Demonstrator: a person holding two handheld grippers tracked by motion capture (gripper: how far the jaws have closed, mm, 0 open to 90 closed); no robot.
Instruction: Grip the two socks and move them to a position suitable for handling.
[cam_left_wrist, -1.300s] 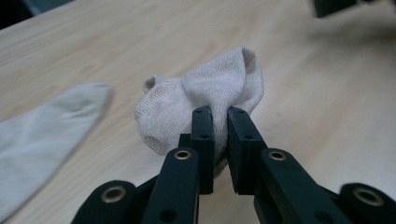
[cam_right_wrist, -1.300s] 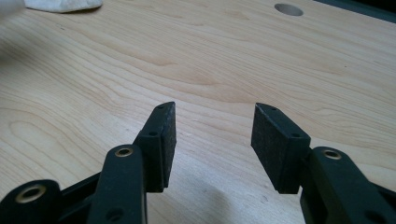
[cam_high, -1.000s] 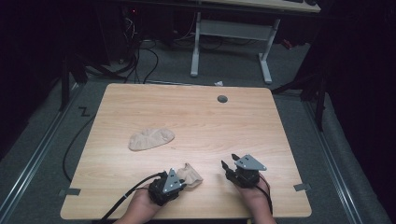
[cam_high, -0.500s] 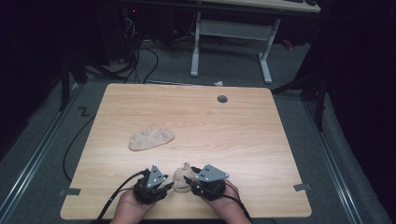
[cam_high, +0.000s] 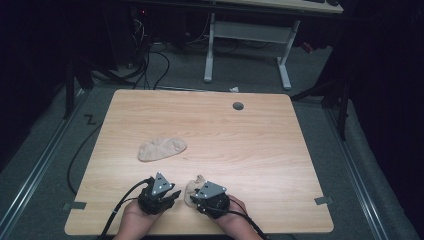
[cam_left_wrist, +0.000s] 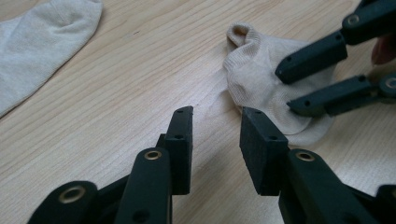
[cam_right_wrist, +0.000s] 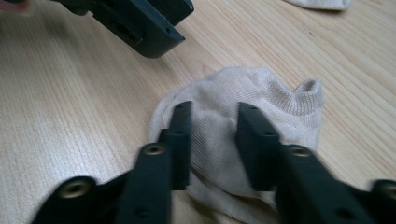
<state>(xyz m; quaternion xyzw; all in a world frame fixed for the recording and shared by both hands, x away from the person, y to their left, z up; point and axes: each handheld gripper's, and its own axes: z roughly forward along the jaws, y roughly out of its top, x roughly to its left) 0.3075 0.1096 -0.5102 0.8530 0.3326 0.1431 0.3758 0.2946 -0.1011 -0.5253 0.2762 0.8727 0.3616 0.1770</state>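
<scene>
Crumpled beige sock lies near the table's front edge in the high view, between the left gripper and the right gripper, the latter reaching over it; a second sock lies flat farther back and to the left, well apart. From the left gripper view, that gripper's jaws stand apart over bare wood with nothing between them, just beside the crumpled sock, whose ribbed cuff points away, while the right gripper rests on the fabric. From the right gripper view, its jaws have just been closing and straddle the crumpled sock, cloth between them; whether the pads press on it cannot be told
</scene>
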